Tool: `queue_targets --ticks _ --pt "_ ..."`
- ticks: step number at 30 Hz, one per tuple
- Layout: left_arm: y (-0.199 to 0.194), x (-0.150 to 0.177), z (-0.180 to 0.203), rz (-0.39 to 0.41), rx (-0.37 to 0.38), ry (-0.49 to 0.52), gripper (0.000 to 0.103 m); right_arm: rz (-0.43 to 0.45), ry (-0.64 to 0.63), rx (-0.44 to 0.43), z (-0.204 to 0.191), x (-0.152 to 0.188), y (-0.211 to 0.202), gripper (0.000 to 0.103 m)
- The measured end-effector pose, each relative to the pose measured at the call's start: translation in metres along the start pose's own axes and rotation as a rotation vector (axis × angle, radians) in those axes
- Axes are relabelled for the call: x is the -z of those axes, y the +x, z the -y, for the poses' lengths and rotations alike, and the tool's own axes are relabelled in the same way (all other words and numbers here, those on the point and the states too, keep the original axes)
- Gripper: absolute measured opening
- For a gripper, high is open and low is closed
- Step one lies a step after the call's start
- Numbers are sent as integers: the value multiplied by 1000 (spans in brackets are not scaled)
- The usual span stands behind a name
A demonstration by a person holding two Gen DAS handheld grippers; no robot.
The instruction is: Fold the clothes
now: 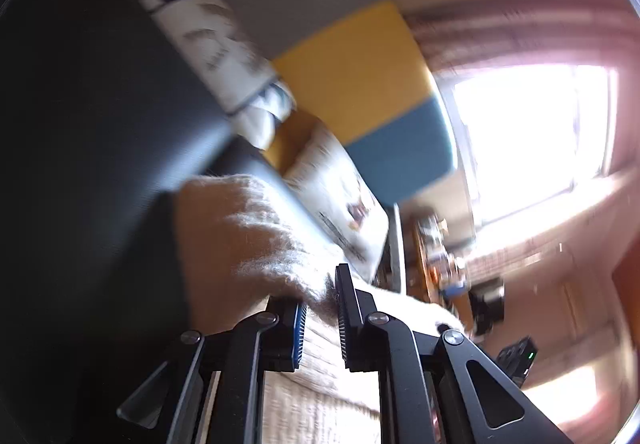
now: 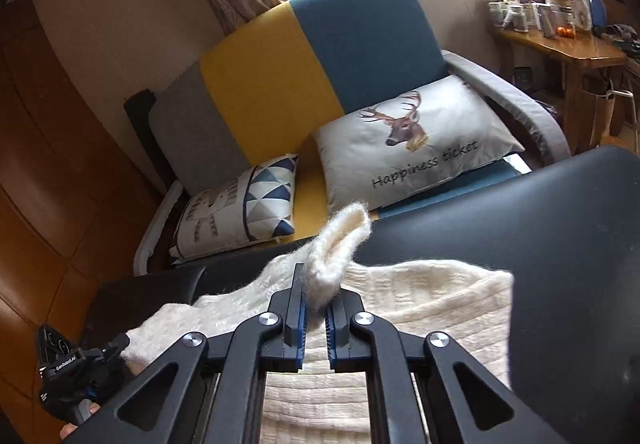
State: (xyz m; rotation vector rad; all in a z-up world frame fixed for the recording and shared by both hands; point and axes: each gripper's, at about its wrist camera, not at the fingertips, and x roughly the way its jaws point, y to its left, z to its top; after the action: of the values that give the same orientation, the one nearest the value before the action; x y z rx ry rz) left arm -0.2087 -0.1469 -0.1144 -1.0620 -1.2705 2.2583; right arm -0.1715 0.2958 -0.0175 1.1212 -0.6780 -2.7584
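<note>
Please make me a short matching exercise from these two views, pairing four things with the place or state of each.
Things:
1. white knit sweater
2. deer pillow
3. triangle-pattern pillow
4. oranges

Places or states:
a. on the wooden side table
b. pinched in the right tool
c. on the sofa's yellow seat part
d. leaning against the sofa's blue back

Pairs: 1-b, 2-d, 3-c, 4-a

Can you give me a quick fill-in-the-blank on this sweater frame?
1. The right gripper is shut on a fuzzy ____ sweater.
2. The sweater lies on a ____ padded surface.
3. The big pillow shows a ____.
4. The left gripper pinches the same ____.

Missing: white; black; deer; sweater
</note>
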Motion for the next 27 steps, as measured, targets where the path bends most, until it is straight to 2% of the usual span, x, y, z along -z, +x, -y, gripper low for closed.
queue_targets --ticks 3,6,10,12,16,18,20,22,23,24,27 --pt "15 23 10 -64 -10 36 14 -42 74 41 41 20 7 6" --pt "33 43 12 -124 -51 30 14 -95 146 67 77 46 20 6" --pt "36 73 -9 -155 -85 -62 14 -139 177 86 101 73 34 6" --pt "35 83 -21 -161 -78 -140 21 -148 189 82 107 83 38 6" --pt "-4 98 -58 -83 42 -350 26 -138 204 71 111 89 38 7" --pt "-11 93 -66 -42 78 -413 40 -132 219 58 112 87 38 7" --pt "-16 88 -72 -8 98 -456 45 -128 235 51 112 85 38 7" --pt "-17 83 -72 13 80 -458 41 -101 213 47 106 82 30 7" --pt "-20 81 -69 22 64 -439 32 -85 199 47 104 82 24 7" --pt "-26 79 -65 36 40 -405 15 -84 192 56 103 84 20 7" --pt "-39 78 -60 47 -74 -278 12 -124 190 92 109 98 21 7"
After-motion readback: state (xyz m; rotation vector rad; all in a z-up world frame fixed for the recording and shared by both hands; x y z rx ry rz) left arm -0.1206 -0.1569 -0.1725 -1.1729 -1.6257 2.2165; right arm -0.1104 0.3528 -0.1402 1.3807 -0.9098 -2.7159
